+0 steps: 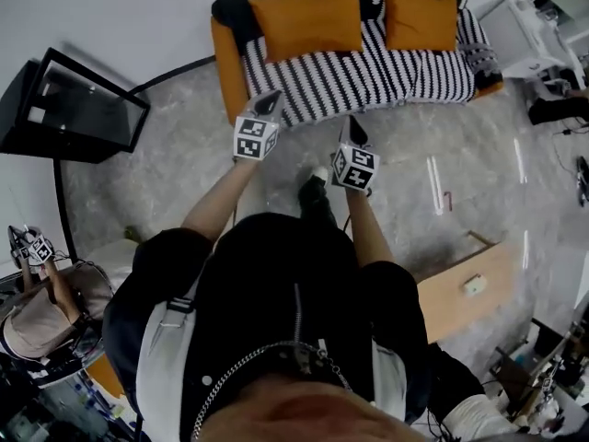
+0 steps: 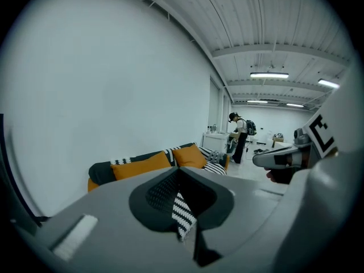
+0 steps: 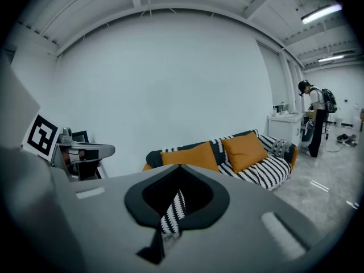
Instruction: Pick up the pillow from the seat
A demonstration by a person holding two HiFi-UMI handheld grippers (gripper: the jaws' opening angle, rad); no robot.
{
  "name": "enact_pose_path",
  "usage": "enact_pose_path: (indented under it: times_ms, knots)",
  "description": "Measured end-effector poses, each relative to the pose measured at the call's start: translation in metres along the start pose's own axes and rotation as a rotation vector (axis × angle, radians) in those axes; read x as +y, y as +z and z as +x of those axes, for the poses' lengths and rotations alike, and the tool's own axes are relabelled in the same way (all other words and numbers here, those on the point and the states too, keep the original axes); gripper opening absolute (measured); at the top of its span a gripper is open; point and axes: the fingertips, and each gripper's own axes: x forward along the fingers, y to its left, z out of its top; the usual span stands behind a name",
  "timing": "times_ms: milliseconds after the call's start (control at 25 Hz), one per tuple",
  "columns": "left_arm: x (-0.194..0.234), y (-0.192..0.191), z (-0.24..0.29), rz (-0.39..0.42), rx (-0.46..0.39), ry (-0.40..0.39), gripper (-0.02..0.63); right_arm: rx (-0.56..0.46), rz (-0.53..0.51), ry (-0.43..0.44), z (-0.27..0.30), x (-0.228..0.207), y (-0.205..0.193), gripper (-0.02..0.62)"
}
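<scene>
L gripper & R gripper: both clenched tight, nothing between the jaws, only striped fabric visible well beyond them. They're held out front, side by side, tips aimed at the sofa. Prob. carried shut for the walk-up, since nothing's in reach yet. They'd have to open before any grab.

Far ahead is an orange sofa w/ black-and-white striped throw. Two soft fabric cushions lean upright on its backrest, faces outward, top edges free to pinch. The larger orange pillow is on the left, the smaller orange pillow on the right, w/ a gap betw. them. The task doesn't say which one. The larger sits more in line w/ the grippers, so likely that.

The grey marbled glossy floor is reflective, w/ a plain white wall behind the sofa. A black open-frame box stands left, a white cabinet far right & a pale wooden board near right.
</scene>
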Motion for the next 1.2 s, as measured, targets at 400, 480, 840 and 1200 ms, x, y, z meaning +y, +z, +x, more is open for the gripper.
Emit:
enact_pose_path:
  times_ms: [400, 480, 840, 1200]
  knots:
    - [0.066, 0.032, 0.108, -0.067, 0.017, 0.161, 0.011, 0.043, -0.066, 0.107, 0.139, -0.059, 0.074, 0.003]
    - [0.077, 0.033, 0.117, -0.073, 0.018, 0.184, 0.011, 0.040, -0.072, 0.126, 0.157, -0.061, 0.083, 0.003]
    - [0.104, 0.035, 0.136, -0.094, 0.037, 0.258, 0.011, 0.048, -0.090, 0.200, 0.198, -0.063, 0.100, 0.003]
    - [0.136, 0.043, 0.175, -0.116, 0.030, 0.303, 0.011, 0.043, -0.130, 0.235, 0.246, -0.070, 0.127, 0.003]
